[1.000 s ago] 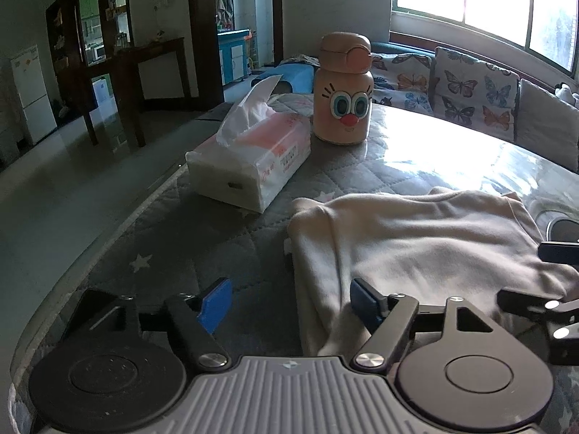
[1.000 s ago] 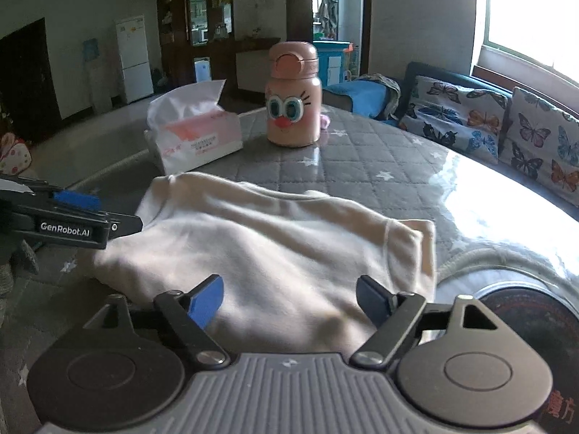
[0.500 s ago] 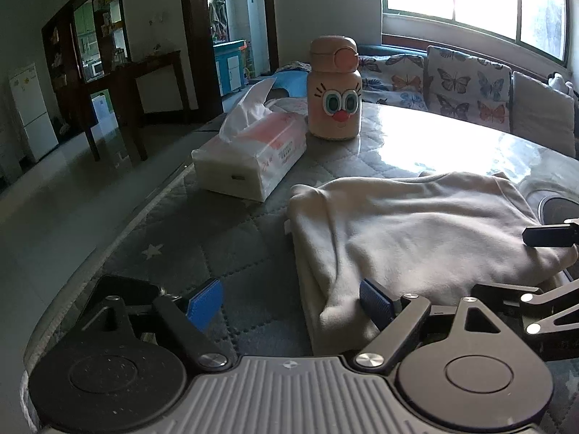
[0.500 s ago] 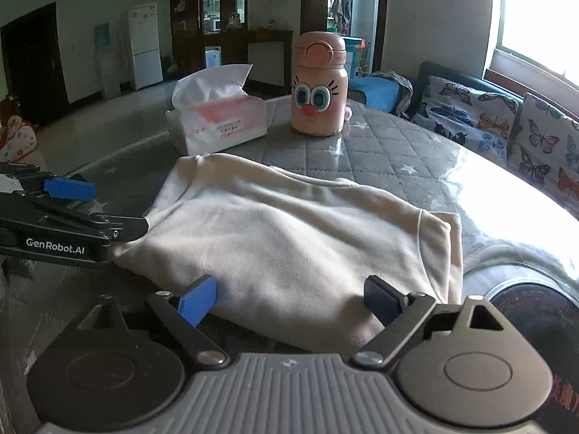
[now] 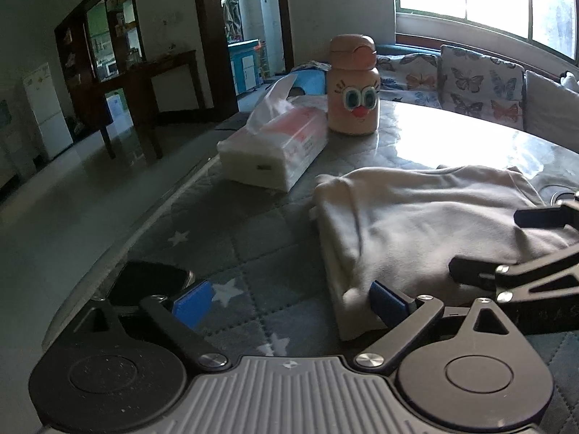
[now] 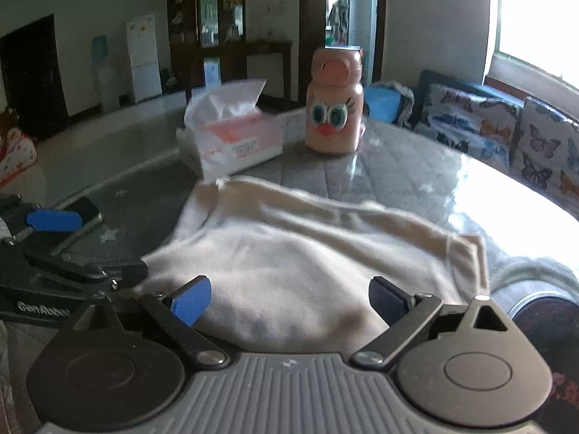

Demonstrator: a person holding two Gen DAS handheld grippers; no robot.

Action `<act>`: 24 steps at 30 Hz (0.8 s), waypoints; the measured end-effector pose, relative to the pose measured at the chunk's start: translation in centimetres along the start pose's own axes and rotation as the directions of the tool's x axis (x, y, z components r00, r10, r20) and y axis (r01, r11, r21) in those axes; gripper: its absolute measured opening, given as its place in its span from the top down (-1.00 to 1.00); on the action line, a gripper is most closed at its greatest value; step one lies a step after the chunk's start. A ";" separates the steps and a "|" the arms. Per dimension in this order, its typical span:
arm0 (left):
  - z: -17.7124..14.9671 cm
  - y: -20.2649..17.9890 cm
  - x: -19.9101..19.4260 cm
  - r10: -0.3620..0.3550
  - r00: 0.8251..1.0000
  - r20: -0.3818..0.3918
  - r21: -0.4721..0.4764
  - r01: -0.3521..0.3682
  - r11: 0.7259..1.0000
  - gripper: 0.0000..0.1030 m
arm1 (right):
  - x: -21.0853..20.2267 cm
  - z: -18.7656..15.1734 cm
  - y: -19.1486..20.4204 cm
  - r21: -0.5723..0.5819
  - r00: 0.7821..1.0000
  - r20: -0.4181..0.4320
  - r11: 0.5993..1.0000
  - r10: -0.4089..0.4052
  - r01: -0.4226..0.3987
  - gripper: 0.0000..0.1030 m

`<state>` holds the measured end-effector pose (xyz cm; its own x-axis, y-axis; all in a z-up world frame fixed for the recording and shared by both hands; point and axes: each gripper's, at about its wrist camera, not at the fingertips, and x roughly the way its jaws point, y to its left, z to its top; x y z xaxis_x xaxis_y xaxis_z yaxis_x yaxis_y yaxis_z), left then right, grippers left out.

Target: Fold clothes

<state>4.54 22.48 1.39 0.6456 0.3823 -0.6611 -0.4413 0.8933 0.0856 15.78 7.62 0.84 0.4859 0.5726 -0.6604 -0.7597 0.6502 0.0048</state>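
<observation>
A folded cream garment (image 5: 427, 224) lies flat on the grey quilted table (image 5: 224, 238); it also shows in the right wrist view (image 6: 307, 253). My left gripper (image 5: 289, 302) is open and empty at the garment's near left corner, its right pad beside the cloth edge. My right gripper (image 6: 289, 298) is open and empty, held just in front of the garment's near edge. Each gripper shows at the side of the other's view: the right one (image 5: 506, 246), the left one (image 6: 83, 246).
A tissue box (image 5: 275, 148) and a peach cartoon-face bottle (image 5: 353, 86) stand beyond the garment. A dark phone (image 5: 148, 282) lies near the table's left edge. A dark round object (image 6: 542, 311) sits right of the garment. A butterfly-cushion sofa (image 5: 477, 83) runs behind.
Both grippers have pulled back toward the near edge and off the garment, staying open. The garment lies where it was. The phone has come into the left wrist view.
</observation>
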 end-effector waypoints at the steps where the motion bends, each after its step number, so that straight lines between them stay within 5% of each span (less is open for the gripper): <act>1: -0.1 0.2 0.0 -0.004 1.000 -0.001 -0.003 0.004 1.000 -0.87 | 0.2 -0.3 0.1 -0.015 1.000 -0.008 1.000 0.001 -0.001 -0.87; 24: -0.7 0.4 -2.1 -0.044 0.998 0.041 -0.047 0.046 0.998 -1.00 | -2.9 -2.1 -0.3 -0.058 1.000 0.016 0.998 -0.025 0.026 -0.93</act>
<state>2.51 21.84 2.29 0.6897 0.3518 -0.6328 -0.4399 0.8978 0.0197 13.71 4.78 1.19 0.5112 0.5642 -0.6483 -0.7710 0.6343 -0.0559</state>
